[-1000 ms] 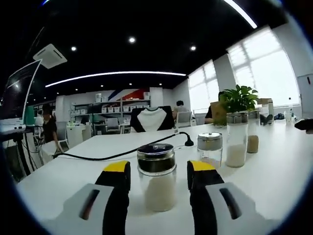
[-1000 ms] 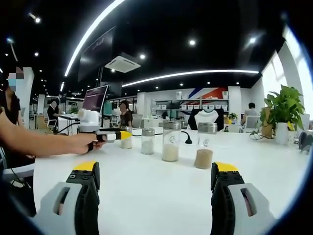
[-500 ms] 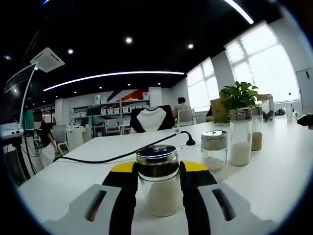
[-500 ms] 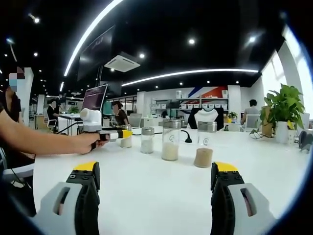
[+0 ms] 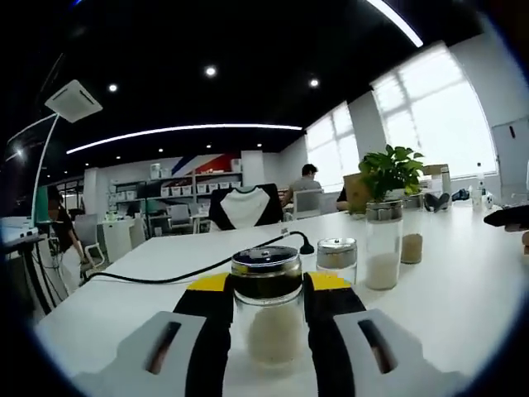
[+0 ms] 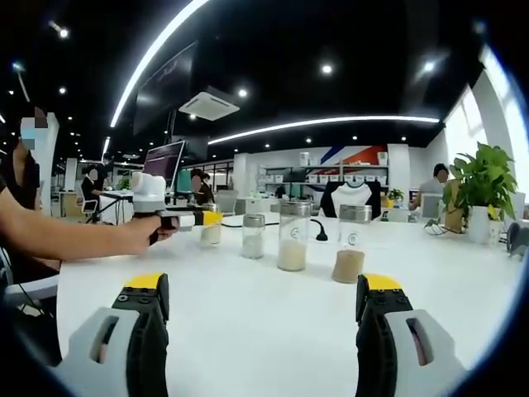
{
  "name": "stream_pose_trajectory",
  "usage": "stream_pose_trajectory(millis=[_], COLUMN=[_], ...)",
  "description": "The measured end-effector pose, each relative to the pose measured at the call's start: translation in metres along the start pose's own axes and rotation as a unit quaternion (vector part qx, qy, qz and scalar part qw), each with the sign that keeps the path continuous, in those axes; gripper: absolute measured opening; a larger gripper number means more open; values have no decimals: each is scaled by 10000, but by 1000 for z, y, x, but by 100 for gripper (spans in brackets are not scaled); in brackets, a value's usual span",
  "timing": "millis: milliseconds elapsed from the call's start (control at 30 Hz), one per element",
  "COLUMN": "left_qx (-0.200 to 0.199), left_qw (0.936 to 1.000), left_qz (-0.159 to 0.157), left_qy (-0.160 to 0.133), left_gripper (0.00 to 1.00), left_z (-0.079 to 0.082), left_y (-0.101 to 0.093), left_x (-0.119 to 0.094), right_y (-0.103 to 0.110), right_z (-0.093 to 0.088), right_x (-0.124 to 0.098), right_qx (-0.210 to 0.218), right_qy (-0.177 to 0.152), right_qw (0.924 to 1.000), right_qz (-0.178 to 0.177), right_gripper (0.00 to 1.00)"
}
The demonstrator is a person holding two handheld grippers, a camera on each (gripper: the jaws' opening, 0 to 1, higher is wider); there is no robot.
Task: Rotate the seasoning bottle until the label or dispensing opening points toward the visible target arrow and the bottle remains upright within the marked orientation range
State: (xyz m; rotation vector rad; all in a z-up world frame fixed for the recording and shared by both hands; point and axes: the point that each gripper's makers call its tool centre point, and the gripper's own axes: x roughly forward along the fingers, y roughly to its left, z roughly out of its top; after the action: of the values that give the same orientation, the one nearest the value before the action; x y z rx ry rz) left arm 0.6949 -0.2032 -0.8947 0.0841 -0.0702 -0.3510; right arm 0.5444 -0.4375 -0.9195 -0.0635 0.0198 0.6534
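Left tool (image 5: 266,310) clamped on the upright seasoning bottle (image 5: 266,306); right tool (image 6: 258,318) apart; no readable writing.

Left gripper view: seasoning bottle (image 5: 266,304) sides and base hidden behind the left tool (image 5: 266,299) jaws; no label or opening legible. Right gripper view: same bottle mostly hidden behind that tool's yellow tip. Logos on the two tall jars (image 6: 292,235) beside it too small to read.

Your windows (image 5: 430,116) blow out white; ceiling strip lights (image 6: 157,54) glare, fisheye bends edges, far background looks soft, possibly blurred.
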Motion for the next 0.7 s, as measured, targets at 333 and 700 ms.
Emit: stream_pose_trajectory(millis=[333, 700], left_qx=[503, 140], left_qw=[9948, 9883], left_qz=[-888, -1516], left_qy=[-6, 45], left_gripper=[35, 35], left_z=[24, 32], left_y=[-50, -97], left_x=[-20, -46], right_y=[16, 39], right_z=[5, 7], right_x=[3, 9], right_qx=[-125, -323], right_qy=[-162, -185], right_qw=[9997, 9980], right_qz=[155, 519], right_gripper=[87, 71])
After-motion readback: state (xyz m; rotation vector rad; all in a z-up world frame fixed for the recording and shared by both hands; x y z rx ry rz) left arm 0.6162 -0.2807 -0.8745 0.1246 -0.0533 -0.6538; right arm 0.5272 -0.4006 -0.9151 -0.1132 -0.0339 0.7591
